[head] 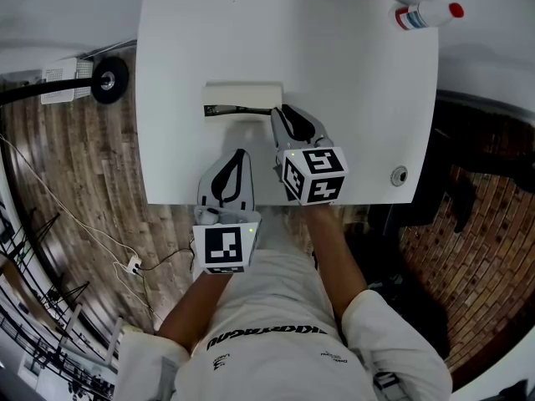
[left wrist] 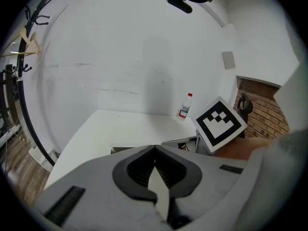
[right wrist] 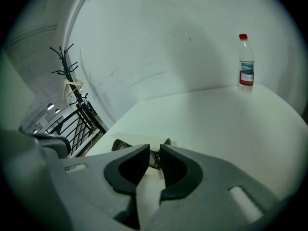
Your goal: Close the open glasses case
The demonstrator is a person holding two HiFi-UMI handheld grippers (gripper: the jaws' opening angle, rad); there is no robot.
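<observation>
Colour rundown: the tabletop [head: 368, 82] is plain white and the glasses case [head: 242, 96] is cream with a dark inside. The left tool [head: 242, 152] and right tool [head: 282, 110] are grey with black pads, and their marker cubes [head: 313, 174] are black-and-white squares. The bottle [head: 426, 13] has a red cap and bluish label. The floor [head: 75, 165] is brown wood planks, and the shirt [head: 276, 307] is white with black lettering.

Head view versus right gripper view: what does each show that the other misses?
Head view only: the left gripper, the wood floor, and a round metal fitting on the table. Right gripper view only: the right gripper up close, its jaws slightly apart, and a coat rack. Both: the case, the bottle and the table.
</observation>
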